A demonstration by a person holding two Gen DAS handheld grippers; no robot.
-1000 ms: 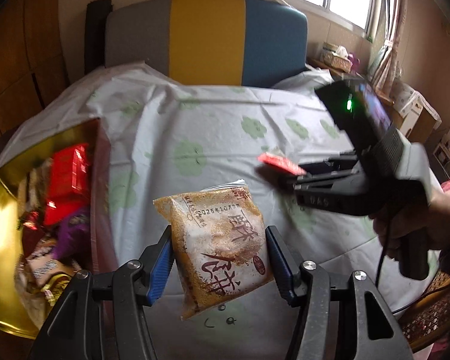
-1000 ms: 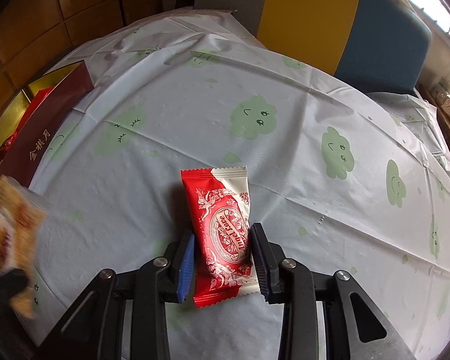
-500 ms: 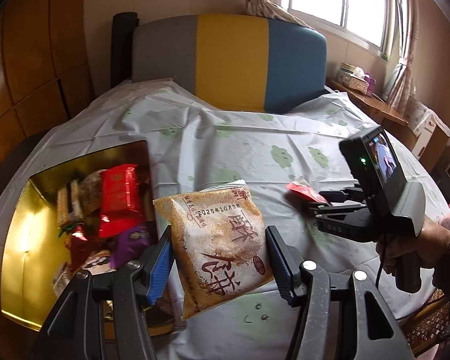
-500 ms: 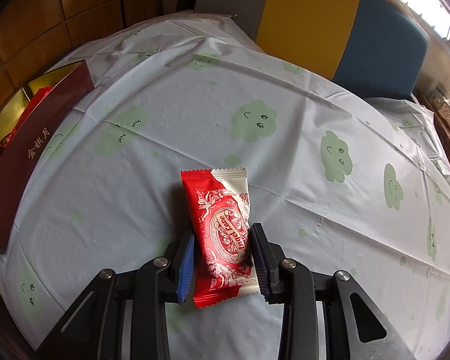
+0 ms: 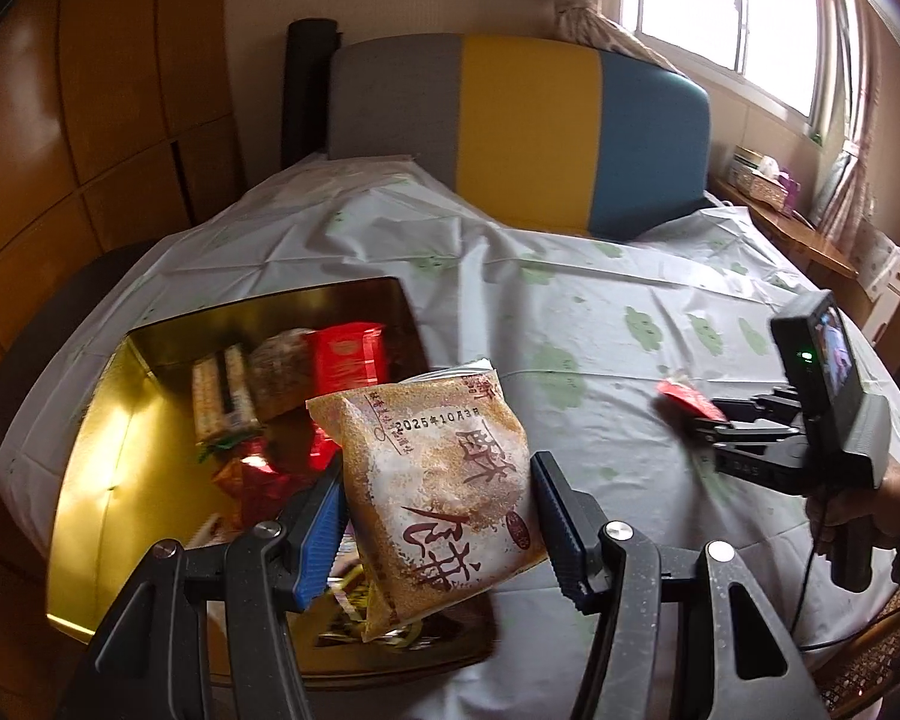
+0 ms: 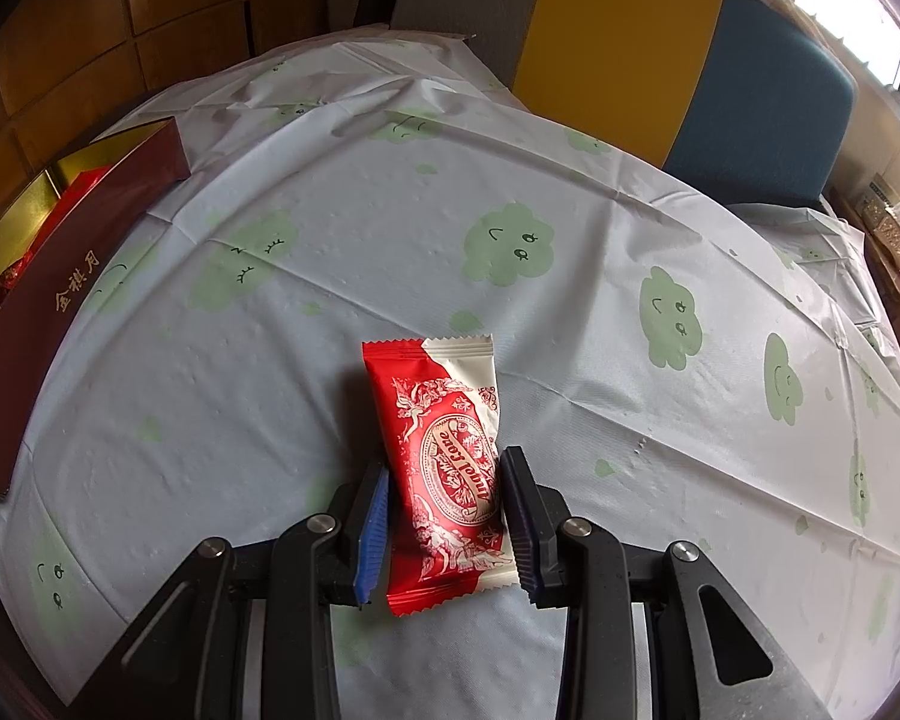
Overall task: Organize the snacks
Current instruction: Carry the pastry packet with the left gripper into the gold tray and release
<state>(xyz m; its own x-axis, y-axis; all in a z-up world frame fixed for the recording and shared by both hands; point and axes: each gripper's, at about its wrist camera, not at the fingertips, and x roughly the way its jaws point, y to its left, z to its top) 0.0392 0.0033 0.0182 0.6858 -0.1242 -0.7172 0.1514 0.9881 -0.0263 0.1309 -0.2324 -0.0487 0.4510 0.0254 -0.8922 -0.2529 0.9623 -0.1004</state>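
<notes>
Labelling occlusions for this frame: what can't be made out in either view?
- Left wrist view: the near end of the gold box is hidden behind the brown pastry bag and the left gripper.
- Right wrist view: the box is cut off by the left edge; its contents are mostly hidden behind its maroon wall.

I read "2025.10.13" stamped on the speckled brown-and-white plastic snack bag (image 5: 438, 480) at centre frame, "Angel Love" on the red-and-white foil wrapper (image 6: 450, 468), and gold "金祺月" on the maroon cardboard box wall (image 6: 60, 312) at left.
</notes>
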